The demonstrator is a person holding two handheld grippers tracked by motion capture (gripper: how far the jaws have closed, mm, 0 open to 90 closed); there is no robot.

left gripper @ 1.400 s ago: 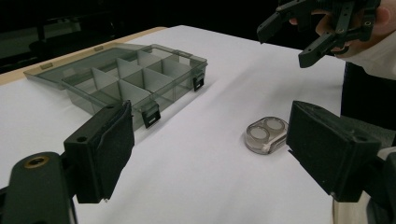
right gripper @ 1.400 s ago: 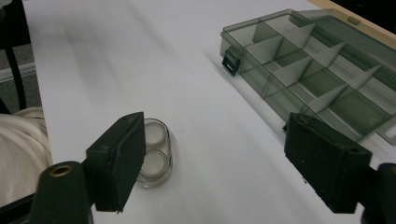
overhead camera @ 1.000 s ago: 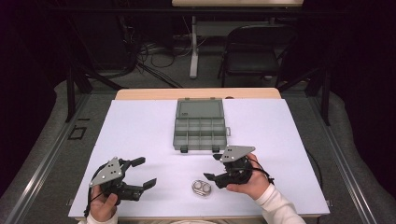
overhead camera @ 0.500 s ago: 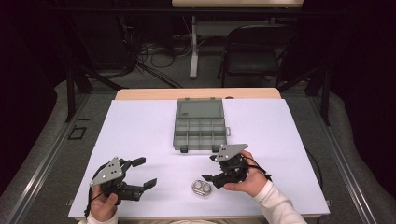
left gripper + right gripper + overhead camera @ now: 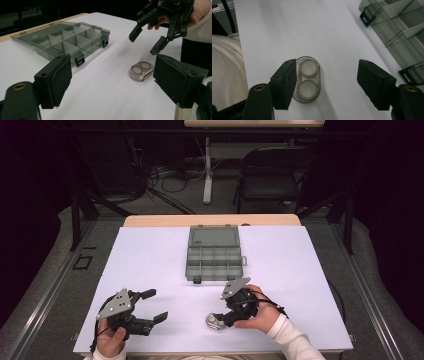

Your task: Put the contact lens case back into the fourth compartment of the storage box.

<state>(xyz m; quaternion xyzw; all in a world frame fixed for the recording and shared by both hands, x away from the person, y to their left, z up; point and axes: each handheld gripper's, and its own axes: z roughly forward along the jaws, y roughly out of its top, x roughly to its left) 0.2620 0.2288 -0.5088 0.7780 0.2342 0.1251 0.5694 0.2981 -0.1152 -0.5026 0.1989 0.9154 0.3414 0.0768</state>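
Observation:
A small clear oval case with two round white discs inside lies flat near the table's front edge; it also shows in the left gripper view and the right gripper view. My right gripper hovers open just above and right of it, pointing down at it. In the right gripper view the left jaw overlaps the case's edge and the other jaw stands well to the right. My left gripper is open and empty at the front left, and sees the right gripper above the case.
An open smoky-grey compartment box sits at the table's middle, lid folded back, its compartments looking empty. Its latches show at the right of the right gripper view. White table cover has free room on both sides.
My right gripper has shifted left and lower, closing in over the oval case. The left gripper and the case have stayed where they were.

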